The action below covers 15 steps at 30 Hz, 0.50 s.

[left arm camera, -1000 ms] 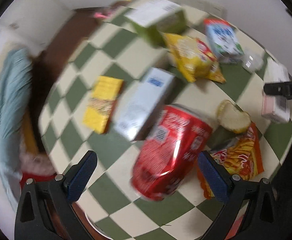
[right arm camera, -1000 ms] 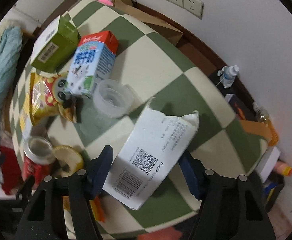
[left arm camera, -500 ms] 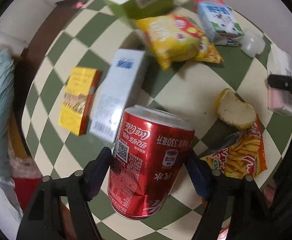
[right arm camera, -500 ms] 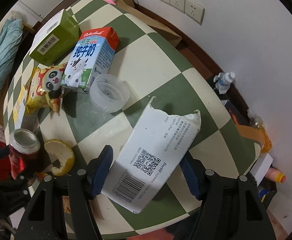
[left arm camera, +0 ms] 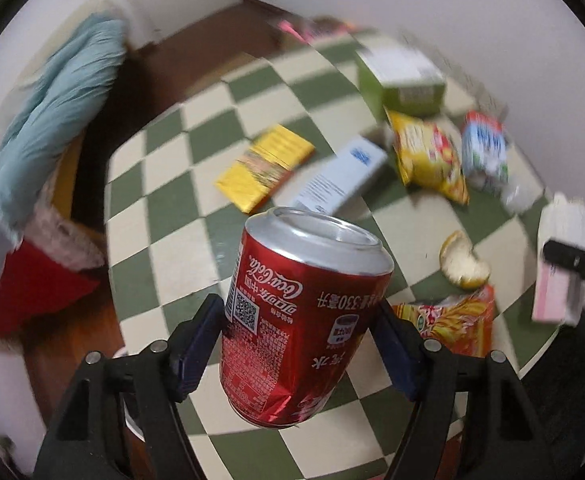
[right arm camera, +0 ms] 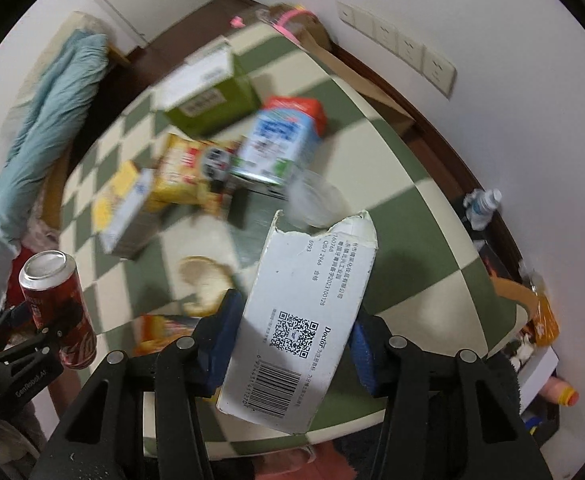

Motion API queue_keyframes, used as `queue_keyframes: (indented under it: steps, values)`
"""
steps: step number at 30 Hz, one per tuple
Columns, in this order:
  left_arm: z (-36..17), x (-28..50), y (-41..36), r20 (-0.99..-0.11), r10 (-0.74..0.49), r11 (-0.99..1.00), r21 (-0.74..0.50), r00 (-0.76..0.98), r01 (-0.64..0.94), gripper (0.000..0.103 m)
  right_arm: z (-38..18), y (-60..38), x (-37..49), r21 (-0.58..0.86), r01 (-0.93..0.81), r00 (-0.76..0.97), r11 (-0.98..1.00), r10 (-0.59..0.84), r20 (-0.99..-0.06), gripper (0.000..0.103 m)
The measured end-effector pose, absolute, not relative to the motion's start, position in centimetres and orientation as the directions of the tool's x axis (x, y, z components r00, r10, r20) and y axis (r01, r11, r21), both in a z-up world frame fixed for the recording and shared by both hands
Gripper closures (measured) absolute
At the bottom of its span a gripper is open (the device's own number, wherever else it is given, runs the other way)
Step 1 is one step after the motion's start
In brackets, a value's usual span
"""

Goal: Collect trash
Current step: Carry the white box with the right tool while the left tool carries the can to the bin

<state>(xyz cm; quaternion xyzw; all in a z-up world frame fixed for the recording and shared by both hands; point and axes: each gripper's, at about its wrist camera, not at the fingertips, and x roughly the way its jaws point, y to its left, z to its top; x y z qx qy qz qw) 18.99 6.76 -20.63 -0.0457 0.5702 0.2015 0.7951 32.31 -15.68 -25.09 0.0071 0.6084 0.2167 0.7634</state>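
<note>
Red and dented, the Coca-Cola can (left arm camera: 304, 312) sits clamped in the left hand-held gripper (left arm camera: 298, 344), lifted above the green-checked bench (left arm camera: 164, 240). The right hand-held gripper (right arm camera: 288, 344) grips a torn white carton (right arm camera: 300, 320) above the bench's near edge. Orange peel (left arm camera: 462, 264), a yellow snack bag (left arm camera: 428, 156) and a milk carton (right arm camera: 280, 140) lie on the bench.

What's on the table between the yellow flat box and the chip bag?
Left wrist view: a white carton with blue print lies between the yellow flat box and the chip bag.
</note>
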Motion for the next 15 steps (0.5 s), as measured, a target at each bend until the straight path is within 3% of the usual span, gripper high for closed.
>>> queue_keyframes:
  steps: [8, 15]
  values:
    - [-13.7, 13.3, 10.2, -0.841, 0.359, 0.832, 0.092, 0.404, -0.548, 0.032, -18.5, -11.3, 28.4, 0.325, -0.474, 0.192, 0.818, 0.457, -0.869, 0.05]
    - [-10.3, 6.6, 14.9, -0.797, 0.424, 0.763, 0.058, 0.43, -0.644, 0.032, -14.8, -2.3, 22.6, 0.379, -0.627, 0.11, 0.68, 0.559, -0.822, 0.05]
